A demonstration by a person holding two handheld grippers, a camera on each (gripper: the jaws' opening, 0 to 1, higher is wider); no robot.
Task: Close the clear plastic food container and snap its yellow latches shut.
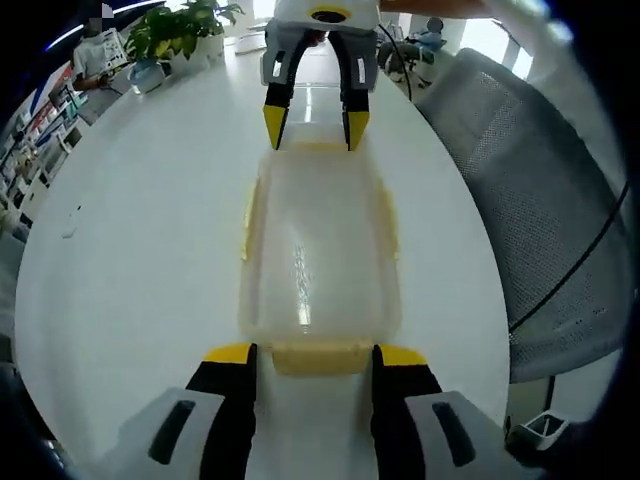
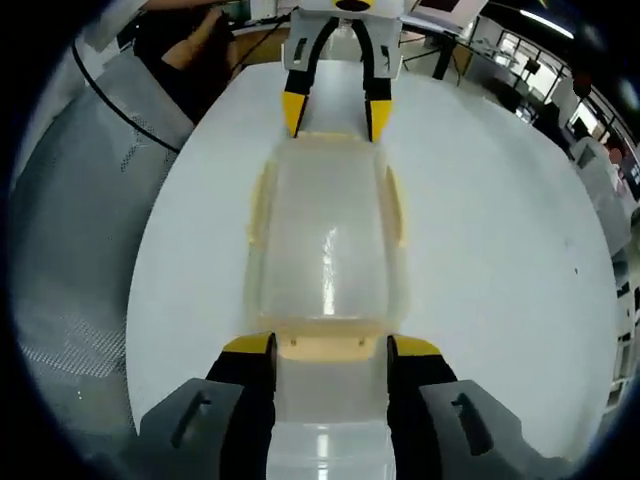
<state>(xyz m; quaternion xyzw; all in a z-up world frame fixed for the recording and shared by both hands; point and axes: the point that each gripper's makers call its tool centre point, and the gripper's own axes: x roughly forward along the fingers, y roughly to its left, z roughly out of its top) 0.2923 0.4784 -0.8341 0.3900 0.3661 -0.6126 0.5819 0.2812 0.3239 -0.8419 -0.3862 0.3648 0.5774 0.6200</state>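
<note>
A clear plastic food container [image 1: 320, 250] lies lengthwise on the white round table [image 1: 130, 260] with its lid resting on top. Yellow latches [image 1: 247, 225] run along its sides and ends. My left gripper [image 1: 314, 355] is open, its yellow-tipped jaws straddling the near end latch [image 1: 320, 360]. At the far end my right gripper [image 1: 315, 128] is also open, its tips at the opposite end latch. In the right gripper view the container [image 2: 328, 240] lies between my right gripper [image 2: 330, 347] below and my left gripper [image 2: 335, 112] above.
A grey mesh chair [image 1: 540, 200] stands close to the table's edge, the same chair [image 2: 70, 230] in the right gripper view. Potted plants [image 1: 180, 30] and papers sit at the table's far side. A person [image 2: 180, 40] sits beyond the table.
</note>
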